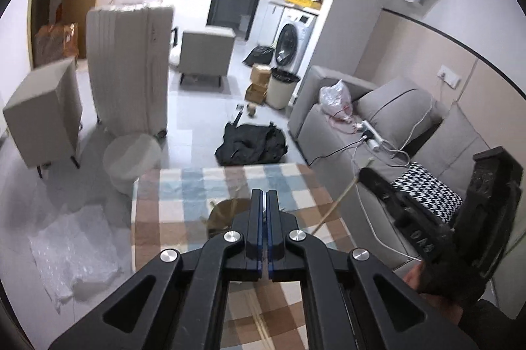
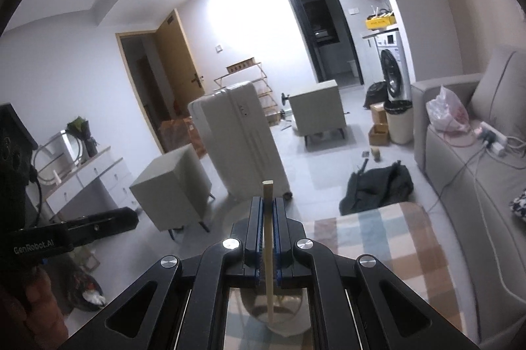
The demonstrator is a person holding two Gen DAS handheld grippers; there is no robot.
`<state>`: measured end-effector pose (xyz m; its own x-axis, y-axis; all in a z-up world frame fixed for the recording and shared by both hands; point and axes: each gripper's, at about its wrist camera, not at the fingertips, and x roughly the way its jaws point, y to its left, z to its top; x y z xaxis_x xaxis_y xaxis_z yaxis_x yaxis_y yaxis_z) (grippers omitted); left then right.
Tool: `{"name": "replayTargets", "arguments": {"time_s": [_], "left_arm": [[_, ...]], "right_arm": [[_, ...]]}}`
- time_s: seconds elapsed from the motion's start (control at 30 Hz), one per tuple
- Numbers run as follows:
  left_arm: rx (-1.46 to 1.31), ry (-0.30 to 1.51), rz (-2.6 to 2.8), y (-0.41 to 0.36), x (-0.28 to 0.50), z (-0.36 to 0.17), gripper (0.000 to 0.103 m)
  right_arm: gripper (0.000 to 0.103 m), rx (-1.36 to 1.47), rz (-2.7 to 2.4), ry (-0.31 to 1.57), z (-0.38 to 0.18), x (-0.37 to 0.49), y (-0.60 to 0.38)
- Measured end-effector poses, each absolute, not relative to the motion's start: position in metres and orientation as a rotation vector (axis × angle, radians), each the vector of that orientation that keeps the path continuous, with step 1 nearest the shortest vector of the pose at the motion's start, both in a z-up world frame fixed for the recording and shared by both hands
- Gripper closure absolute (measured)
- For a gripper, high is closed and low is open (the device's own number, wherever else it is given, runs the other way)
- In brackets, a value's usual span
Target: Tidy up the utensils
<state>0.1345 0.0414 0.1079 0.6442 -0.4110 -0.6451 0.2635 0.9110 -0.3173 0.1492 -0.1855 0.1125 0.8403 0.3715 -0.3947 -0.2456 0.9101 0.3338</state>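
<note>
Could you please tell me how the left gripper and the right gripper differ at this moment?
The left gripper has its jaws shut together with no utensil seen between them; the right gripper is clamped on a pale wooden chopstick. That chopstick sticks out past the right gripper's tips, while nothing projects from the left gripper. Both are black with blue pads, above the checked tablecloth.

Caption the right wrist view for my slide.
Right gripper shut on a wooden chopstick, raised above a checked tablecloth in a cluttered living room.
</note>
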Motion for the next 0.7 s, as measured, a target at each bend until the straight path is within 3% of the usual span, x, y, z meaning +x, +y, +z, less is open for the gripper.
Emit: {"name": "replayTargets", "arguments": {"time_s": [0.07,0.13,0.23,0.47,0.53,0.7], "left_arm": [[-0.213,0.83,-0.349,0.054,0.14,0.081,0.103],[-0.228,0.896,-0.298,0.063,0.148,0.056,0.083],[-0.26,1.015,-0.219,0.081,0.16,-0.007,0.067],[-0.207,1.25,-0.15,0.065,0.197,-0.123,0.064],[-0.199,1.276,-0.135,0.059,0.21,-0.142,0.059],[-0.197,1.304,-0.102,0.058,0.234,-0.168,0.058]], "right_arm": [[0.098,0.28,0.341,0.491,0.099,0.151,-0.185],[0.098,0.288,0.353,0.518,0.085,0.151,-0.186],[0.098,0.297,0.358,0.559,0.063,0.147,-0.188],[0.098,0.361,0.336,0.667,0.016,0.133,-0.202],[0.098,0.381,0.333,0.683,0.011,0.135,-0.205],[0.098,0.381,0.325,0.684,0.007,0.137,-0.21]]}}
